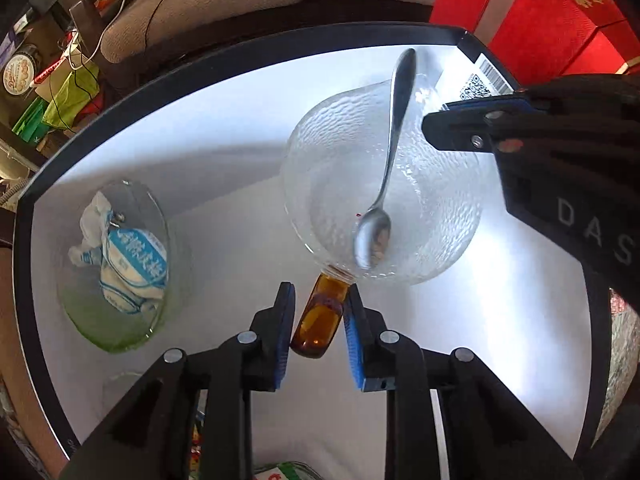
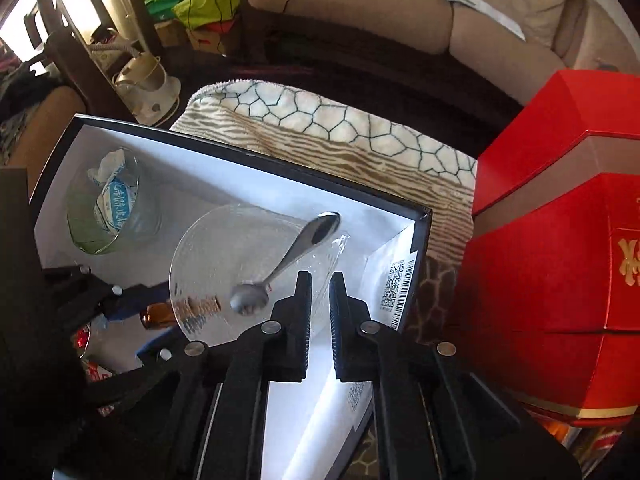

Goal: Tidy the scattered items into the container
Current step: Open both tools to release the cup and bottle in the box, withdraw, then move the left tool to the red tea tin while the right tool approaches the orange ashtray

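Inside a black-rimmed box (image 1: 24, 216) with a white floor sit two glass vessels, one spoon and one amber bottle. The left gripper (image 1: 318, 312) has its blue-padded fingers (image 1: 286, 332) partly open around the small amber glass bottle (image 1: 320, 320), which lies on its side between them; the right pad appears to touch it, but whether the left one does cannot be told. The bottle's neck end butts against the base of a large textured glass bowl (image 1: 340, 152) tipped toward the camera, and a single metal spoon (image 1: 384, 184) rests inside, its scoop low in the bowl and its handle leaning over the far rim. The right gripper (image 2: 321, 300) holds that bowl's near rim (image 2: 328, 276) in the narrow gap between its nearly closed fingers (image 2: 302, 320). In the box's left corner stands one smaller clear glass bowl with a greenish tint (image 1: 96, 320), holding one crumpled blue-and-white packet (image 1: 128, 264). A white label with a barcode (image 2: 396, 284) lies against the box's right wall. Beyond the box are two red gift boxes (image 2: 560, 248), a patterned towel (image 2: 320, 128) and a beige sofa (image 2: 360, 12) strung with cables.
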Tool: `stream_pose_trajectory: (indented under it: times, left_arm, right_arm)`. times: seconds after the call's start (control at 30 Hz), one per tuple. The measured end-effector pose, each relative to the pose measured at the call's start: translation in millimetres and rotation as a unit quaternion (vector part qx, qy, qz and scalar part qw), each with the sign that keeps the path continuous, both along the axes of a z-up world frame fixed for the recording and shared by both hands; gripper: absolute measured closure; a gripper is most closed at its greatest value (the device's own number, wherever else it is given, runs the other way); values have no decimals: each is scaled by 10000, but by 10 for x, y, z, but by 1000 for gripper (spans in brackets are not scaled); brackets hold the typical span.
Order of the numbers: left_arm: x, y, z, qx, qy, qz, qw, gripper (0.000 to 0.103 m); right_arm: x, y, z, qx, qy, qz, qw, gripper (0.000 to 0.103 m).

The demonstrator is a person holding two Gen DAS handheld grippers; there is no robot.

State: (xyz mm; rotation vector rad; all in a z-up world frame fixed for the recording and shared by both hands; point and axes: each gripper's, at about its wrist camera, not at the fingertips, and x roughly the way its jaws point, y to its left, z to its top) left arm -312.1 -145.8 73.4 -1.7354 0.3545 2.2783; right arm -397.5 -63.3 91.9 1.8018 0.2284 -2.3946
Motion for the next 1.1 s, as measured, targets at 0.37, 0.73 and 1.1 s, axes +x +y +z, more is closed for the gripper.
stream_pose_trajectory:
  times: [0.37, 0.73, 1.1]
  left_arm:
    - [-1, 105, -32, -622, 210, 0, 9978, 75]
    - [340, -329, 259, -293, 310, 489, 9979, 71]
    - [1713, -615, 921, 725, 745, 662, 9924, 70]
  right_arm:
    - [160, 102, 504, -352, 442, 130, 9983, 93]
    - [579, 222, 611, -677, 563, 286, 9957, 93]
    - [1948, 699, 1064, -574, 657, 531, 9948, 90]
